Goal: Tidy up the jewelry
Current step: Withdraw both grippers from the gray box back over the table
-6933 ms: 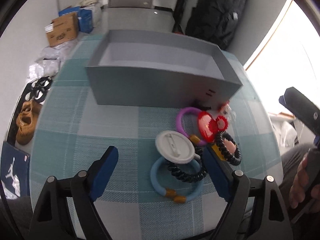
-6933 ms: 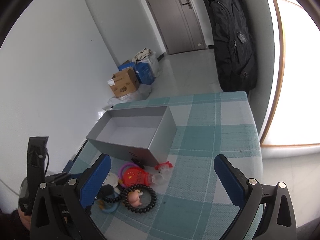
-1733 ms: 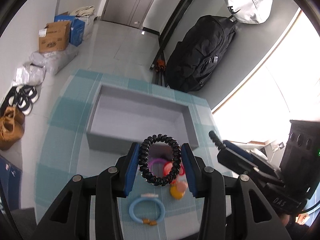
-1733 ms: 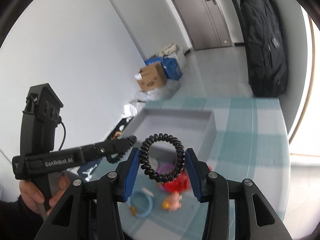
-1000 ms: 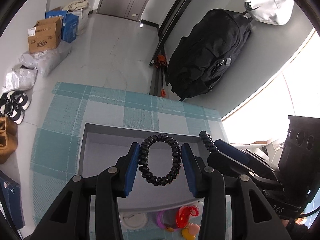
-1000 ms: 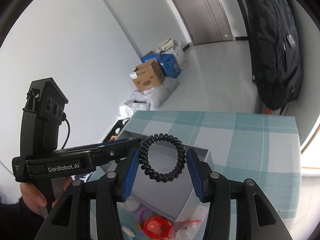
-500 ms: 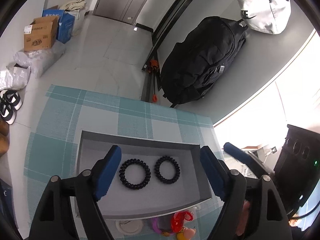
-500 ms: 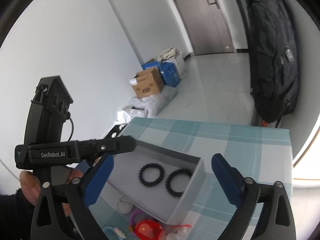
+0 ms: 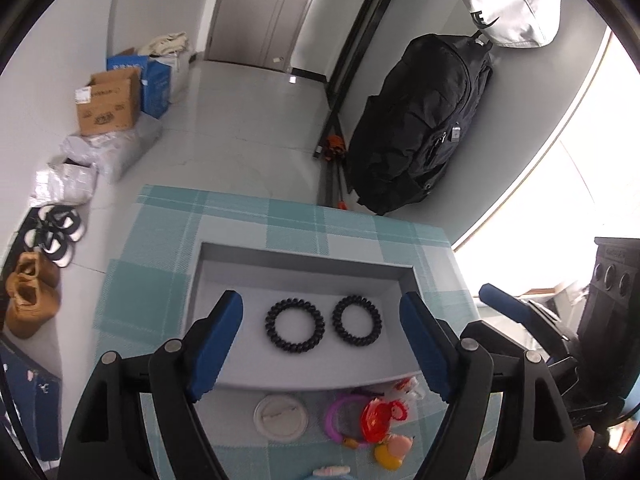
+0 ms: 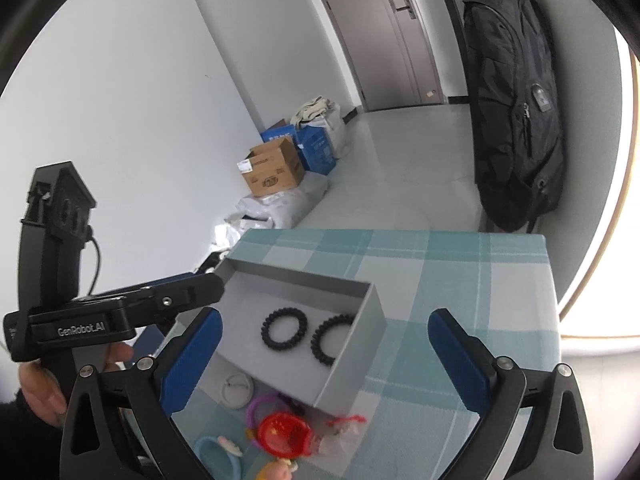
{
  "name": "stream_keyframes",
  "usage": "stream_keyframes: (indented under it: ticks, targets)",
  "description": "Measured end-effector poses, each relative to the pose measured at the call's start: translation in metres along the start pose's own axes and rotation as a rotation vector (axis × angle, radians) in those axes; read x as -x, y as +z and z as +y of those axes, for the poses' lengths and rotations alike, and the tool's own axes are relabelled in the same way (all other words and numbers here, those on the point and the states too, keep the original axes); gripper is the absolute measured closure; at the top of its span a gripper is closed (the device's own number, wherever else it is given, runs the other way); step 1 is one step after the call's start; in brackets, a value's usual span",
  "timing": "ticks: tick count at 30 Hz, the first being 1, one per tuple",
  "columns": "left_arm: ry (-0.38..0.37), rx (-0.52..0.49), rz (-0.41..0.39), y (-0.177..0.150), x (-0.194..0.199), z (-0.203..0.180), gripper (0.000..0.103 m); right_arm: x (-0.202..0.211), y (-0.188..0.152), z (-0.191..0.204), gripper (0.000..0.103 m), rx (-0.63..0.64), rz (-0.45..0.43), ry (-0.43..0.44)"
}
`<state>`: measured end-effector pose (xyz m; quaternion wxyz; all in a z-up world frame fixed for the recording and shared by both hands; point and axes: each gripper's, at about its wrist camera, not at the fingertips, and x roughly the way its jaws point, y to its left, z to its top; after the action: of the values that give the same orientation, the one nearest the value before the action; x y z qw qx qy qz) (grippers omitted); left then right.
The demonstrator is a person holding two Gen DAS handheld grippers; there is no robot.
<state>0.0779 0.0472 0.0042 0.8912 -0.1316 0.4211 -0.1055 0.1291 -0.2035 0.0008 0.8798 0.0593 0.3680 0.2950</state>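
Lying side by side in grey box [image 9: 304, 368], two black coil bracelets [image 9: 295, 325] sitting below and between spread, empty left tongs [image 9: 320, 344] and right tongs [image 10: 324, 360].

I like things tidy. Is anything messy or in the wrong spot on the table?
Yes. Two black coil bands lie neatly in the grey box, but the purple ring, red piece and white lid sit jumbled outside it.

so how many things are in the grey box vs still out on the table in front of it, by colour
In grey box: black coil ring and second black coil ring: 2
On the table:
white round lid: 1
purple ring: 1
red piece: 1
blue ring: 1
Total: 6
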Motion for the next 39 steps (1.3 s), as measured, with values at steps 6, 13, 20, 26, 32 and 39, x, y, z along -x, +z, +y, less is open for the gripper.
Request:
stream_keyframes:
  ticks: [6, 13, 20, 26, 32, 39]
  targets:
    - [0.075, -0.019, -0.027, -0.013, 0.016, -0.009, 0.026, 0.02, -0.009, 0.007, 0.0, 0.017, -0.044, -0.029]
    - [0.103, -0.007, -0.022, -0.041, 0.031, -0.014, 0.026, 0.037, -0.023, 0.019, 0.0, 0.052, -0.063, -0.054]
    - [0.117, 0.0, 0.016, -0.067, 0.037, -0.014, 0.026, 0.048, -0.041, 0.023, 0.0, 0.033, -0.048, -0.069]
    - [0.102, -0.015, 0.078, -0.084, 0.033, -0.014, 0.026, 0.054, -0.053, 0.025, 0.0, 0.035, -0.039, -0.083]
    - [0.093, -0.053, 0.156, -0.099, 0.021, -0.019, 0.026, 0.053, -0.068, 0.02, 0.0, 0.004, 0.004, -0.11]
    - [0.095, -0.093, 0.21, -0.107, 0.005, -0.024, 0.026, 0.054, -0.073, 0.019, 0.0, 0.003, 0.019, -0.117]
